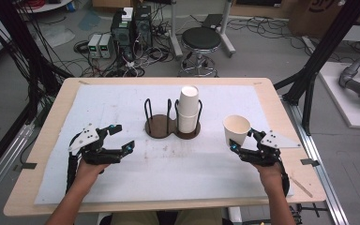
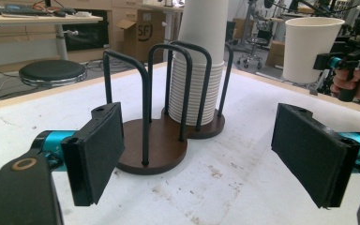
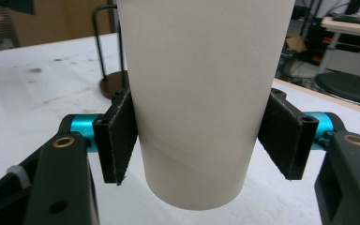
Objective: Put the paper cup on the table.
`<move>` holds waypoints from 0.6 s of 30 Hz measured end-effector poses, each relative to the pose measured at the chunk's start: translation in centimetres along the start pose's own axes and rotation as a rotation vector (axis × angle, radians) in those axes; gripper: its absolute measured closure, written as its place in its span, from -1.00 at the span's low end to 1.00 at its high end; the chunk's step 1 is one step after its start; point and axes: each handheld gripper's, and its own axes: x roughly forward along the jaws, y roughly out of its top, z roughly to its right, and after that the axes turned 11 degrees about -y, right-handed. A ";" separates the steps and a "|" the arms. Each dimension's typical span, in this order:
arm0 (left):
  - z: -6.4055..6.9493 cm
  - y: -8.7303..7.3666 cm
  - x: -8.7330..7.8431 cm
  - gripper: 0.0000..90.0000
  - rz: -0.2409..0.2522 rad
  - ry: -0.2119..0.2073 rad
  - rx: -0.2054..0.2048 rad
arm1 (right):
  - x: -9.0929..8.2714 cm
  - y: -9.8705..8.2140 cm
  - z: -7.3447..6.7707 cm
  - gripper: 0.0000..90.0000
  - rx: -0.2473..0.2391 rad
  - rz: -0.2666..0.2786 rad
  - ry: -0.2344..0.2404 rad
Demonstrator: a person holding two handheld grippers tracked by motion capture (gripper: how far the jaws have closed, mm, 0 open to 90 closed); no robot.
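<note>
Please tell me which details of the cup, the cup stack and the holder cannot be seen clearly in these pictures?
- Held paper cup: rim cut off by the top edge in the right gripper view.
- Cup stack: top cut off by the upper edge in the left gripper view; the number of cups is too small to count in the high view.
- Holder: the base under the stack is hidden by the cups.
- Right gripper: its far side is hidden behind the cup in the high view.

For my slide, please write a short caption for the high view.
Right gripper holds a paper cup upright beside the cup holder; left gripper open.
</note>
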 end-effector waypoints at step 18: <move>-0.4 -0.9 0.2 -0.61 -0.011 -0.004 -0.011 | 4.4 -1.7 2.5 -0.26 0.085 -0.141 -0.225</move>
